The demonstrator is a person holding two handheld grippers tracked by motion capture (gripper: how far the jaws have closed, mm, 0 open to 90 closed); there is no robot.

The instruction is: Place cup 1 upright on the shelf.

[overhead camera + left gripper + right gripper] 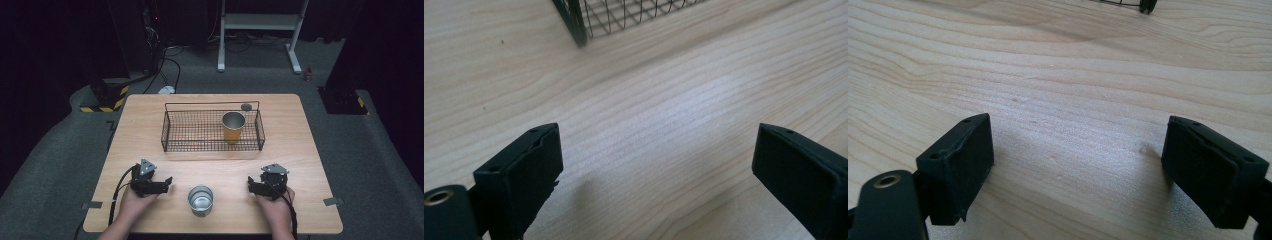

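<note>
Both hand-held grippers, left & right, gaped empty; I judged orange cup in basket done, steel cup on bench left.

Silver cup, orange cup w/ silver inside, black wire-grid basket, light woodgrain surface, black claws.

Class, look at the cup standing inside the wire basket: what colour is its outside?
The cup is orange outside with a silvery metal inside; the high view shows it best.
</note>
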